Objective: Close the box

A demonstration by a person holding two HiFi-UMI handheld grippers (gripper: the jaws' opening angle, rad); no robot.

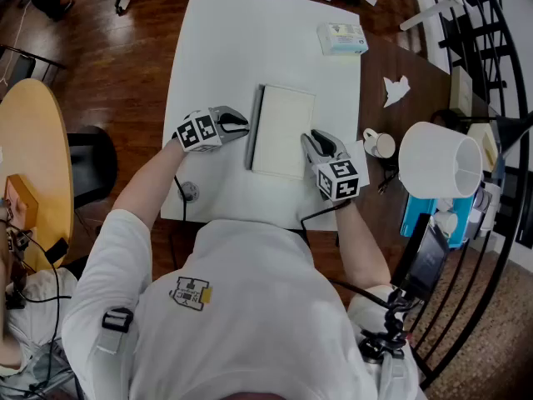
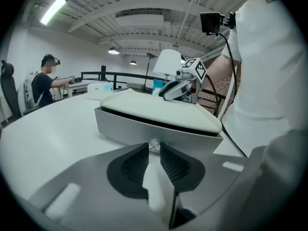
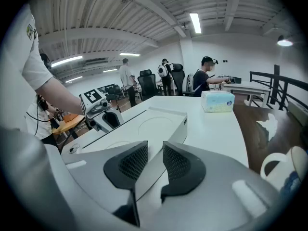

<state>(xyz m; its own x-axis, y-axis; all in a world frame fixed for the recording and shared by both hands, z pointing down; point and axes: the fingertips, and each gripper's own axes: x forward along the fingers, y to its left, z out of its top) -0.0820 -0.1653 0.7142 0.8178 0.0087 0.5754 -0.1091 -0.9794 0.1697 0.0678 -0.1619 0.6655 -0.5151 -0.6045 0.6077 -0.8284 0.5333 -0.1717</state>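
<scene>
A flat white box (image 1: 283, 132) lies in the middle of the white table (image 1: 250, 40). Its white lid (image 2: 159, 109) rests on the grey base (image 2: 144, 129), with a dark gap showing along the left side. My left gripper (image 1: 241, 125) sits at the box's left side, and its jaws (image 2: 154, 150) are shut with nothing between them. My right gripper (image 1: 311, 140) is at the box's right edge. Its jaws (image 3: 155, 158) stand slightly apart, over the edge of the lid (image 3: 154, 126). The left gripper (image 3: 98, 112) also shows across the box in the right gripper view.
A tissue box (image 1: 342, 38) stands at the table's far right corner. To the right, on the dark surface, are a mug (image 1: 381, 144), crumpled paper (image 1: 396, 90) and a white lampshade (image 1: 440, 160). A yellow round table (image 1: 33, 157) is at the left.
</scene>
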